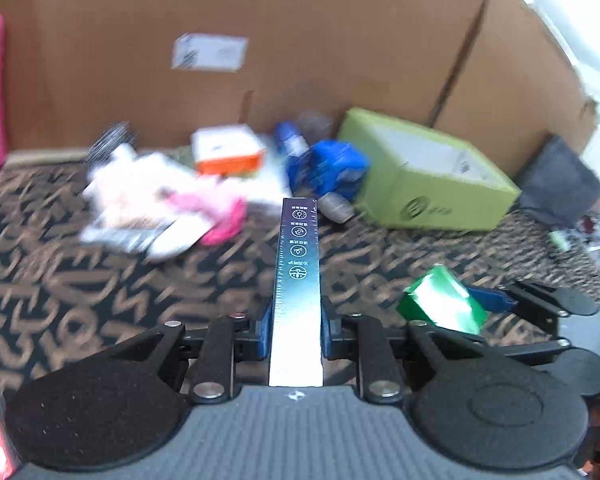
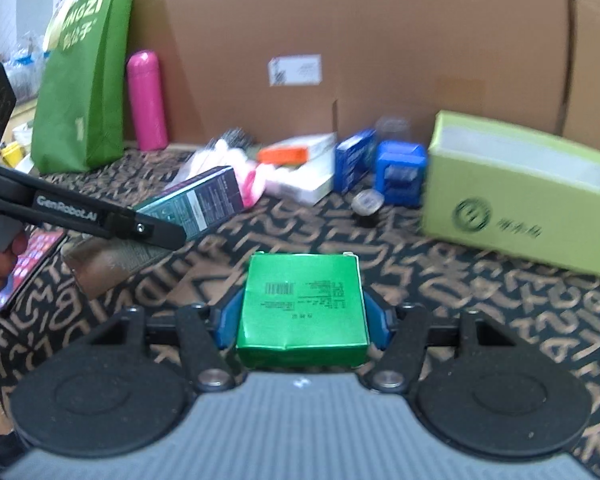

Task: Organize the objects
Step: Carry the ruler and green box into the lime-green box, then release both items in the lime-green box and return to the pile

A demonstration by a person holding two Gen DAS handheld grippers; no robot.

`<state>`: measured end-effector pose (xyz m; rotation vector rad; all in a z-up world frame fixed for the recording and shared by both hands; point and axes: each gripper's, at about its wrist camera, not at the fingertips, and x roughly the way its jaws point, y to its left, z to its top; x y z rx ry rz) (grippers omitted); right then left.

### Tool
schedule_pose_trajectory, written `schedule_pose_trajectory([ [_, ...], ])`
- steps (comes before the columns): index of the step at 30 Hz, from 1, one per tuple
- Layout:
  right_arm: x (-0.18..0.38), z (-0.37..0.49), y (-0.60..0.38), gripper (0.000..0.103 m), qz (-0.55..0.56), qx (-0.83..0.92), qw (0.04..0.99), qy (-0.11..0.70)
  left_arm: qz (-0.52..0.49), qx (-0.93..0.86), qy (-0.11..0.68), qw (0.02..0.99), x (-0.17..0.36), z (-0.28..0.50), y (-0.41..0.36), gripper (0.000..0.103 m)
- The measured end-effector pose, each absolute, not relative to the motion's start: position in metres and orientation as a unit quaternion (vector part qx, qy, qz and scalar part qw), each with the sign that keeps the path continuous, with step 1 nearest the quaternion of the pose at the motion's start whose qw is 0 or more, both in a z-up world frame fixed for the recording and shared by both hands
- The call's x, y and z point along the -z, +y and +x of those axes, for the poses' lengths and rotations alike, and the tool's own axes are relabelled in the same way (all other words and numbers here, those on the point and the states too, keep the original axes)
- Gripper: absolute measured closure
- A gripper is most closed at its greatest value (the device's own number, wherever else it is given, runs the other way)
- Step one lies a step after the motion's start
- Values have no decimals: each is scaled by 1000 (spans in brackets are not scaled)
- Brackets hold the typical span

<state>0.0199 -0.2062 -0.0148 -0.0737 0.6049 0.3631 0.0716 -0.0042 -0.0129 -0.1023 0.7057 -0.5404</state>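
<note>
My left gripper is shut on a long dark-to-silver box that points forward above the patterned cloth; the box also shows in the right wrist view. My right gripper is shut on a green box, seen at the right of the left wrist view too. Ahead stands an open lime-green carton. A pile near the back holds blue boxes, a white and orange box, pink and white packets and a small round tin.
A large brown cardboard box forms the back wall. A pink bottle and a green paper bag stand at the left. A phone lies at the left edge. A dark pouch lies right of the carton.
</note>
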Motion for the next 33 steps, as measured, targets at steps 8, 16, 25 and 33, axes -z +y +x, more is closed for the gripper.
schedule_pose_trajectory([
  [8, -33, 37, -257, 42, -46, -124, 961, 242, -34, 348, 282, 893, -43, 92, -80, 80],
  [16, -67, 75, -314, 42, -74, -43, 975, 205, -44, 374, 275, 885, -73, 149, -165, 80],
  [25, -58, 147, -370, 42, -70, 21, 972, 222, -28, 375, 300, 877, -54, 219, -245, 80],
  [33, -21, 194, -392, 42, -44, 17, 963, 267, -14, 363, 334, 869, -15, 258, -263, 80],
])
